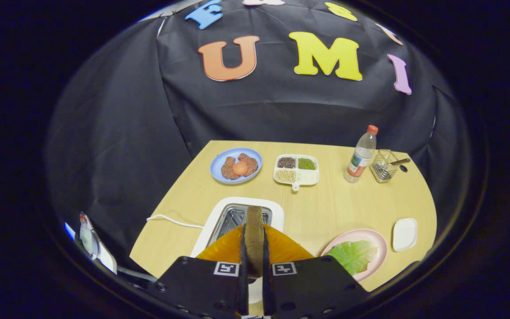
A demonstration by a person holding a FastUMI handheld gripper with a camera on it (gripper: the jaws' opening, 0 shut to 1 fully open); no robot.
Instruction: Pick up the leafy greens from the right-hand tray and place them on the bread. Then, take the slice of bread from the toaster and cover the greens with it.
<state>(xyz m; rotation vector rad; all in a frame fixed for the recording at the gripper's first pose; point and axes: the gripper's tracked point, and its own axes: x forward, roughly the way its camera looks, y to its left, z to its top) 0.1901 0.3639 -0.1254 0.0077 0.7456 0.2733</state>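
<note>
- Gripper (253, 248) is closed on a slice of bread (253, 232): both fingers (242, 252) press its two faces, and the slice stands on edge between them, crust edge facing the camera.
- Bread slice sits above the toaster (237, 217), with an orange-brown rounded form spreading to either side of the fingers at its base; what that form is cannot be told.
- Toaster is white with a metal-lined slot open at the top, standing on the wooden table (326, 208) just ahead of the fingers; a white cord (171, 219) runs from it toward the left table edge.
- Leafy greens (353, 255) lie flat on a pink plate (376, 237), to the right of the fingers and near the table's front edge. Whether bread lies under the leaf cannot be told.
- Small white dish (404, 234) stands just beside the pink plate, on its right.
- Farther back, a blue plate (219, 161) carries brown food pieces with an orange round item (240, 168) between them.
- White divided tray (296, 170) right of the blue plate holds dark, green and pale grains in separate compartments.
- Clear bottle with a red cap (361, 155) stands upright near the far right corner, next to a wire basket (383, 166) holding a utensil.
</note>
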